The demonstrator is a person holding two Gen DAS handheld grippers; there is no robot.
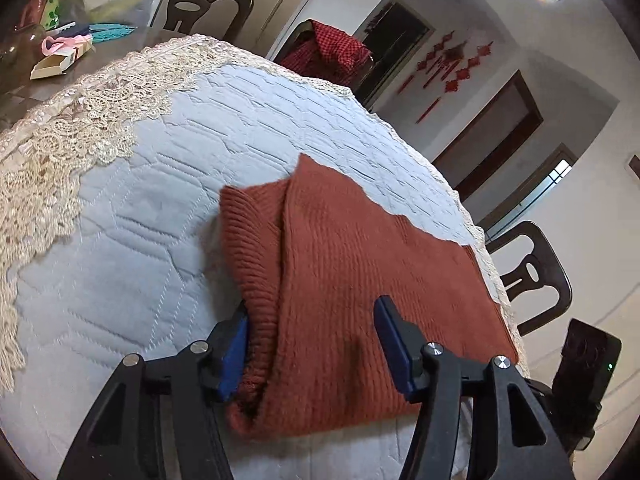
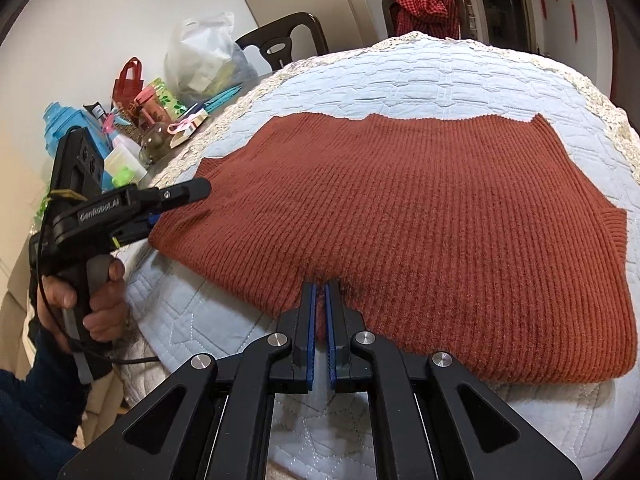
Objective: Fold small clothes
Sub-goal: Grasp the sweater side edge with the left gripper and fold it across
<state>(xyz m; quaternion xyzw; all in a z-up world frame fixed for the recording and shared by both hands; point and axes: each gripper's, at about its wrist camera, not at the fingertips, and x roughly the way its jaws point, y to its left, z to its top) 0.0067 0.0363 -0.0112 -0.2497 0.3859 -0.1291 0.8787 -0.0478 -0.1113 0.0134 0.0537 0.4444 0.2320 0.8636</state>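
Observation:
A rust-red ribbed knit sweater (image 2: 400,208) lies folded flat on the quilted light-blue table cover (image 2: 440,72). My right gripper (image 2: 320,286) is shut on a pinch of the sweater's near edge, and a sliver of red knit shows between its blue pads. In the left wrist view my left gripper (image 1: 312,308) stands open over the sweater's (image 1: 340,280) folded side. The ribbed hem lies between its jaws, next to the left pad. From the right wrist view the left gripper (image 2: 176,200), held by a hand (image 2: 100,300), sits at the sweater's left edge.
A lace border (image 1: 80,128) rims the cover. Bottles, small bags, a box and a plastic bag (image 2: 200,56) crowd the table's far left. Dark chairs (image 1: 532,276) stand around the table, one draped with a red checked cloth (image 2: 424,4).

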